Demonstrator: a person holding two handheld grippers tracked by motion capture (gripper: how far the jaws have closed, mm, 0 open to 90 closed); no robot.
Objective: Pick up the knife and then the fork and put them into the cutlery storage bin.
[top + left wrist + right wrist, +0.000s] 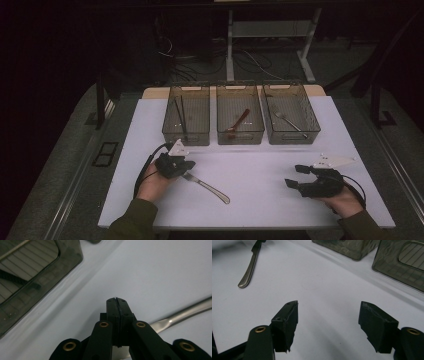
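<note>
Under both claws I see a wide white table top, the biggest thing in front of me. Beyond the claws, at the table's far edge, three smoky see-through plastic bins stand side by side: the left bin holds a pair of thin dark sticks, the middle bin a red spoon, and the right bin a silver metal fork. The left bin is nearest my left claw, just ahead of it.

My left claw sits low over the table, its tips pointing toward the right claw. In the left gripper view its two black pads are pressed flat against each other, fully closed, and I can see nothing caught between them. My right claw is well apart from it, on the other side of the table, held by a hand in an olive sleeve. Its jaws stand wide apart and empty, with bare table between them.

The long silver metal piece of cutlery lies flat on the table. One end is tucked right under the left claw, where I cannot tell its shape. The handle runs out from beneath that claw's linkage, slanting toward the near edge. From the right claw it is far off, ahead and to the side.
</note>
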